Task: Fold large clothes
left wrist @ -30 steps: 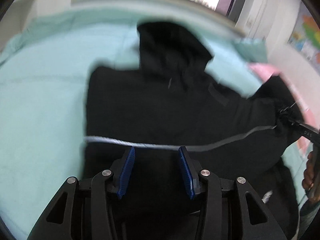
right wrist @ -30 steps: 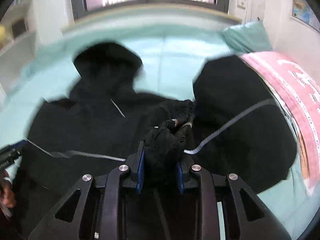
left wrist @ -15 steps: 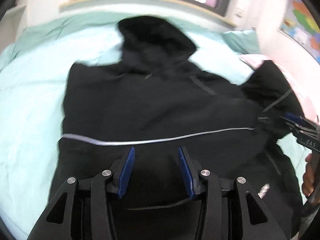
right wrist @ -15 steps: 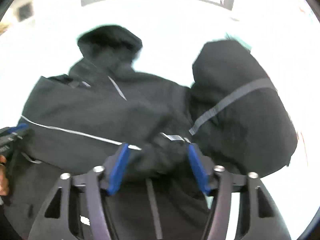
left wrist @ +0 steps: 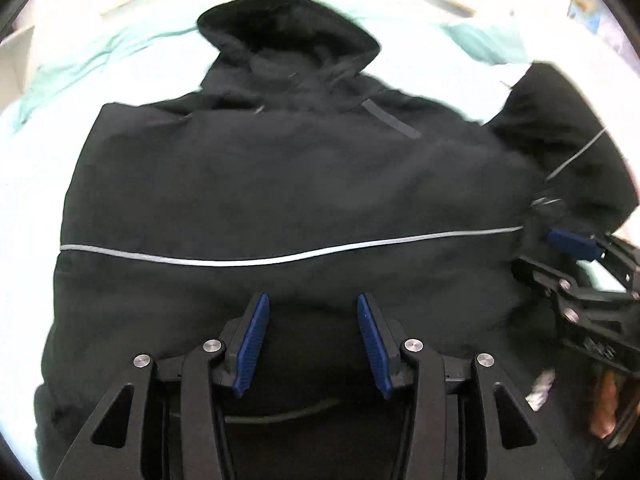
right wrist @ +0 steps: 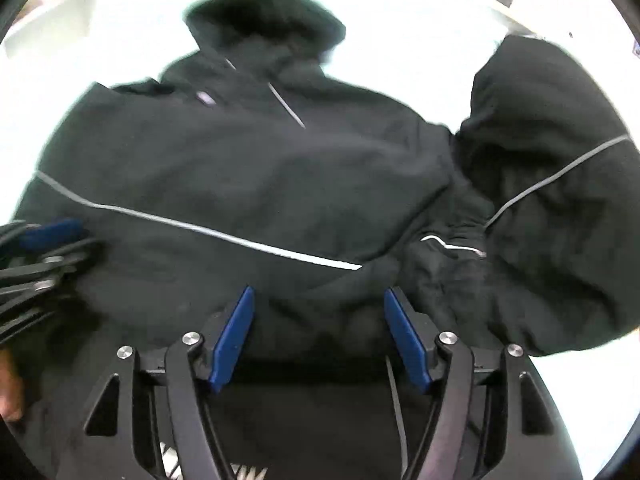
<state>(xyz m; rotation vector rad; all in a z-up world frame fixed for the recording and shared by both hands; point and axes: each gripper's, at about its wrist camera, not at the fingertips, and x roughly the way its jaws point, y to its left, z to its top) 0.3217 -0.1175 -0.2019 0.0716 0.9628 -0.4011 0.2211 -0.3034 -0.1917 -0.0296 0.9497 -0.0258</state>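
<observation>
While my two grippers hang over it, one black hooded jacket (left wrist: 280,184) lies spread on the pale green bed (left wrist: 36,152), hood toward the window. My left gripper (left wrist: 310,344) has its jaws apart, pinching nothing. My right gripper (right wrist: 320,336), whose jaws have just been opening, stands wide over one bunched sleeve (right wrist: 448,264), released.

Black hooded jacket (left wrist: 280,184) spread flat on bed, hood far
</observation>
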